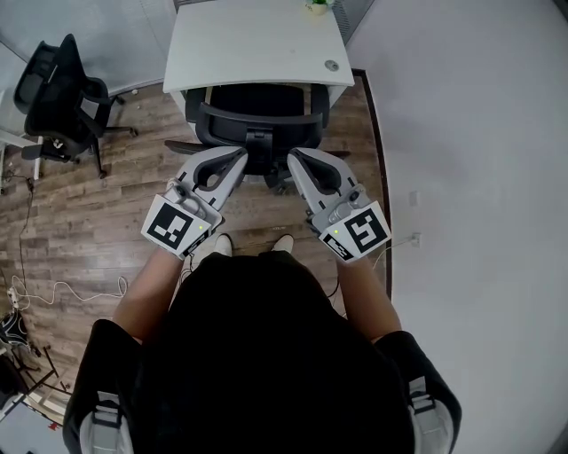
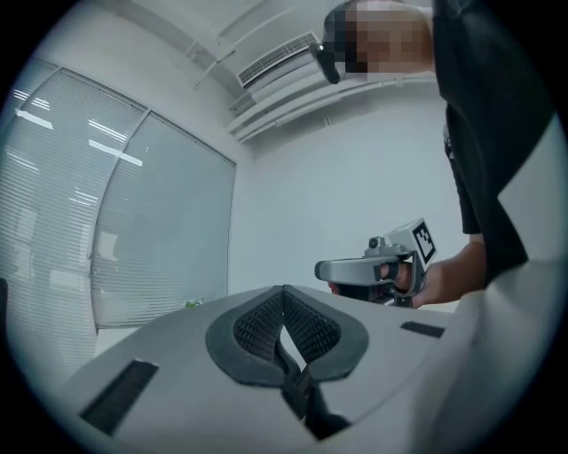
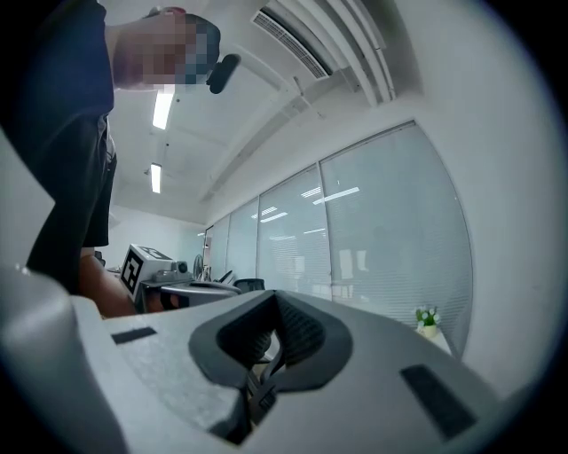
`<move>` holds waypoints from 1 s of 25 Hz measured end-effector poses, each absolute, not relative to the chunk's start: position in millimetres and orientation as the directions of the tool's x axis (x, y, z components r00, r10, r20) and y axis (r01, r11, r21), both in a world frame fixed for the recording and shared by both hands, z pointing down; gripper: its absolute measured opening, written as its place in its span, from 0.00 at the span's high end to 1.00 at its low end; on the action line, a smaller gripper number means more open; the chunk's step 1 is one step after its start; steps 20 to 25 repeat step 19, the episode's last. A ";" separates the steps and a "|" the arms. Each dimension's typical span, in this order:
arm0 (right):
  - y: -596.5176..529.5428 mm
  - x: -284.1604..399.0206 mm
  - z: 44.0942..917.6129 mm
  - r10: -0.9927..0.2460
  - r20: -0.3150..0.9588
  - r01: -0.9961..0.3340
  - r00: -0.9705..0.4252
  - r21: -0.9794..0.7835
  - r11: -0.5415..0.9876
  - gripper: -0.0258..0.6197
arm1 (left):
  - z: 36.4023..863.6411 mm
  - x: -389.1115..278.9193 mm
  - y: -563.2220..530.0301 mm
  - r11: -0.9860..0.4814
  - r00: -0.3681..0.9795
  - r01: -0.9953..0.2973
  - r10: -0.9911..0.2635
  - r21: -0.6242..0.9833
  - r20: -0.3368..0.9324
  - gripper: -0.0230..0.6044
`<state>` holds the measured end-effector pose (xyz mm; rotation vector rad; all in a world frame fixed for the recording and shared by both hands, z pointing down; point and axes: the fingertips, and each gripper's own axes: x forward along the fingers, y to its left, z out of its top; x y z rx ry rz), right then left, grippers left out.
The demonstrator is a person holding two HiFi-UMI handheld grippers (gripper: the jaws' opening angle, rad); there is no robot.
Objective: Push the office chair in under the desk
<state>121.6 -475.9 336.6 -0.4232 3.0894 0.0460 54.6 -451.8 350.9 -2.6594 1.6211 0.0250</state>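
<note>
A black office chair (image 1: pixel 257 124) stands with its seat partly under the white desk (image 1: pixel 257 44), its backrest toward me. My left gripper (image 1: pixel 240 156) and right gripper (image 1: pixel 295 156) are held side by side just behind the backrest's lower edge; I cannot tell whether the tips touch it. In the left gripper view the left gripper (image 2: pixel 286 341) has its dark pads pressed together with nothing between them, and the right gripper (image 2: pixel 373 266) shows beyond in a hand. The right gripper view shows the right gripper (image 3: pixel 271 350) likewise shut and empty.
A second black office chair (image 1: pixel 62 97) stands at the far left on the wood floor. A small green plant (image 1: pixel 317 5) sits at the desk's far edge. A white wall (image 1: pixel 470 133) runs along the right. Cables (image 1: pixel 53 288) lie on the floor at the left.
</note>
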 end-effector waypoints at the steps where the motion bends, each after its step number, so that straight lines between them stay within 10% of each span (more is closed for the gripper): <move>1: -475.6 122.0 334.7 -0.269 -0.029 -0.270 -0.963 0.028 0.963 0.96 | 348.0 55.0 -451.8 -0.458 0.458 -0.889 -0.888 -0.016 -0.034 0.97; 25: -472.5 120.7 326.8 -0.281 -0.018 -0.282 -0.960 0.069 0.957 0.96 | 338.8 59.2 -447.5 -0.454 0.457 -0.888 -0.889 -0.077 -0.017 0.97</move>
